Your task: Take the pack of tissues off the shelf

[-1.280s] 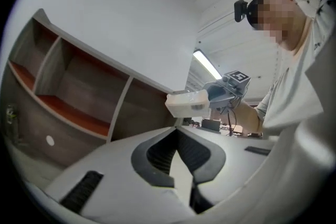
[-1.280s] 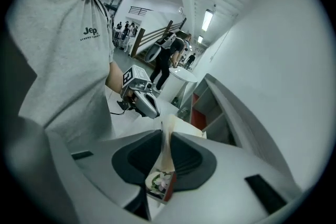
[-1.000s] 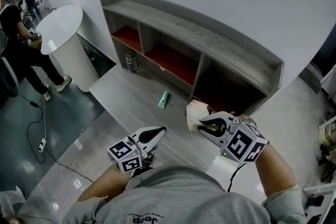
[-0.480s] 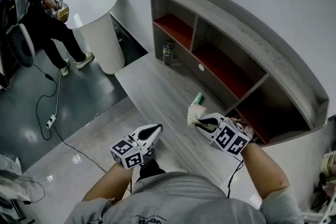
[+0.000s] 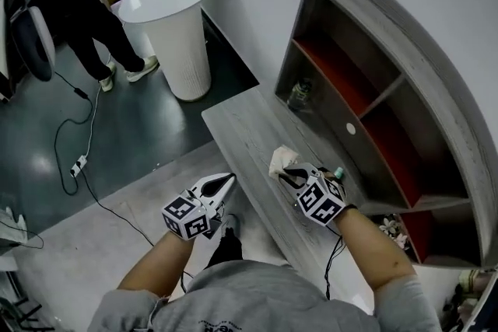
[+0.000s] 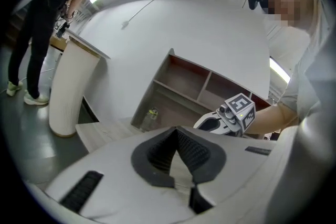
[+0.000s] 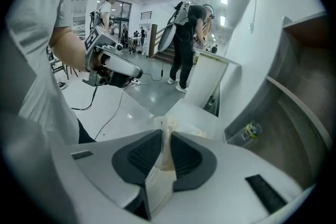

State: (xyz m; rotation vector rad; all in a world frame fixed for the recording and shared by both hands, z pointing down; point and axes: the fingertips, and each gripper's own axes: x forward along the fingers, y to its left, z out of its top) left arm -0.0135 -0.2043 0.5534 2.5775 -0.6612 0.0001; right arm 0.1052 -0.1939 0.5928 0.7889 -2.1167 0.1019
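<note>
Fingers (image 7: 142, 157) of the right gripper (image 5: 289, 176) clamp the pack (image 5: 280, 159), which has swung clear of the shelf (image 5: 366, 0) over the bench (image 5: 241, 124). The left gripper (image 5: 224, 183) is pinched together, empty. Removal looks done.

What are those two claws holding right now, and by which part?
The right gripper pinches the pack of tissues flat between its pads, one end sticking out past the tips. The left gripper holds nothing.
</note>
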